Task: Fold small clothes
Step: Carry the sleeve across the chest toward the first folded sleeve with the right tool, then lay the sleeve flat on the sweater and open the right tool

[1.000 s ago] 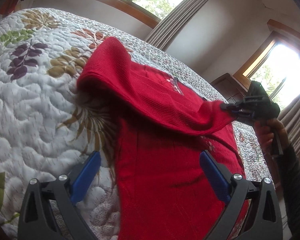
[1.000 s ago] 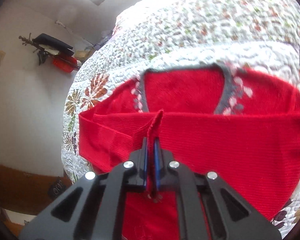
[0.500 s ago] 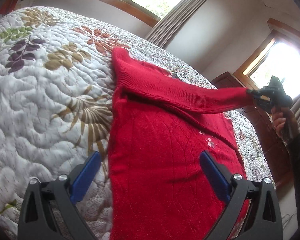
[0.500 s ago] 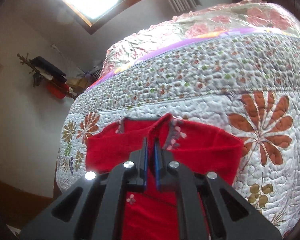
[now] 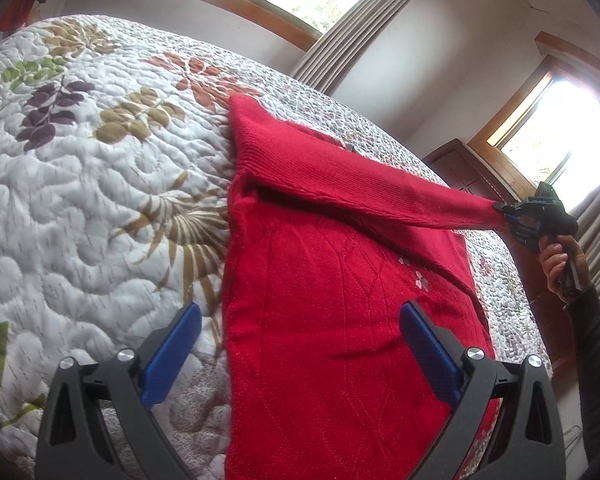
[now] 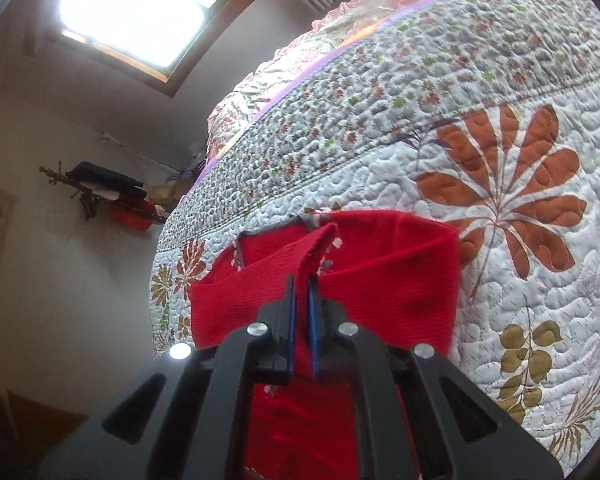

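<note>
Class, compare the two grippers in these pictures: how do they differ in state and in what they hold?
The left gripper has its jaws wide open and holds nothing; the right gripper has its jaws shut on the red sweater's sleeve cuff. The left hovers above the sweater's body; the right pulls the sleeve taut. Both have blue pads and black frames.

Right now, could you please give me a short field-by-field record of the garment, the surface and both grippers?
garment: red sweater, body flat on the quilt, sleeve pulled taut across it
surface: floral quilted bedspread
right gripper: shut on the sleeve cuff
left gripper: open, above the sweater's lower body, holding nothing
fold state: sleeve not yet laid down
</note>
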`<state>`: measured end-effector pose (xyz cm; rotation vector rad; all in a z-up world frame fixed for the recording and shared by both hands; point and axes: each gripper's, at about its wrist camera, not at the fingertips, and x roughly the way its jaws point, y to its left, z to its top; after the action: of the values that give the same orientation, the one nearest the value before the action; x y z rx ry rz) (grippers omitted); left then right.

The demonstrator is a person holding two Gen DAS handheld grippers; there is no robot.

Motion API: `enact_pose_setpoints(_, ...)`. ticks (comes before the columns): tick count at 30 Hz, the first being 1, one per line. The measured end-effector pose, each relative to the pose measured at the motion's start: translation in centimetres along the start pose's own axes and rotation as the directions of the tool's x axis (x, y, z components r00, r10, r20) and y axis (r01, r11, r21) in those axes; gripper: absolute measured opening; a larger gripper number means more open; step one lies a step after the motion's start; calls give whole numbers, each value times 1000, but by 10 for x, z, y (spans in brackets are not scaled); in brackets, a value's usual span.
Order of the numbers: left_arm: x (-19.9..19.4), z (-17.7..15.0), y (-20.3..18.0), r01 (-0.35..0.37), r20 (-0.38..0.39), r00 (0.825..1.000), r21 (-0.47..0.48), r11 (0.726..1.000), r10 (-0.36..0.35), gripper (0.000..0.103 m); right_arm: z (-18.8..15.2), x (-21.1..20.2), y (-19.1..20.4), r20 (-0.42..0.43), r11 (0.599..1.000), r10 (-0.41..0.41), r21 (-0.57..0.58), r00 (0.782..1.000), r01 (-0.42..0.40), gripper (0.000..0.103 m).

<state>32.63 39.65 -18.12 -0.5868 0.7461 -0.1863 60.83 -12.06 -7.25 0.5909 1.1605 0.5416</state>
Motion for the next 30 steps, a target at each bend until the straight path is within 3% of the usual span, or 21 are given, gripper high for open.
enact_pose_setpoints(4,3,7,-4,12,-9,1000,2,1000,-12,99,-9,17,-35,-21,998,-38,50,999,39,5)
enact_pose_setpoints(10,-4,8,-11,28,-3,1000,34,999,-28,99,-19,30,-73,-34,991,-21,133,999,25,5)
enact_pose_setpoints(15,-8,6,-15,32,-13,999,56,998,-31,99,-26,23,-86,-22,987,-3,160,1000,6,3)
enact_pose_setpoints(17,-9,7,-17,39,-13,999,61,997,-38,99,-28,13,-82,-4,988,44,148,999,-43,3)
enact_pose_setpoints(20,-8,5,-20,37,-14,999,70,997,-36,99,-29,6,-77,-2,992,31,126,1000,-31,3)
enact_pose_setpoints(21,-7,4,-19,39,-15,999,62,997,-38,99,-32,6,-78,-6,992,15,125,1000,-14,9)
enact_pose_setpoints(23,-8,1,-19,50,-16,999,46,998,-49,99,-40,5,-77,-9,994,0,106,1000,1,10)
enact_pose_setpoints(26,-15,-6,-21,66,-11,998,43,997,-66,99,-58,5,-80,-12,992,18,125,1000,-17,27)
enact_pose_setpoints(30,-29,-20,-20,90,7,996,18,996,-90,99,-77,18,-92,-31,981,64,184,997,-57,29)
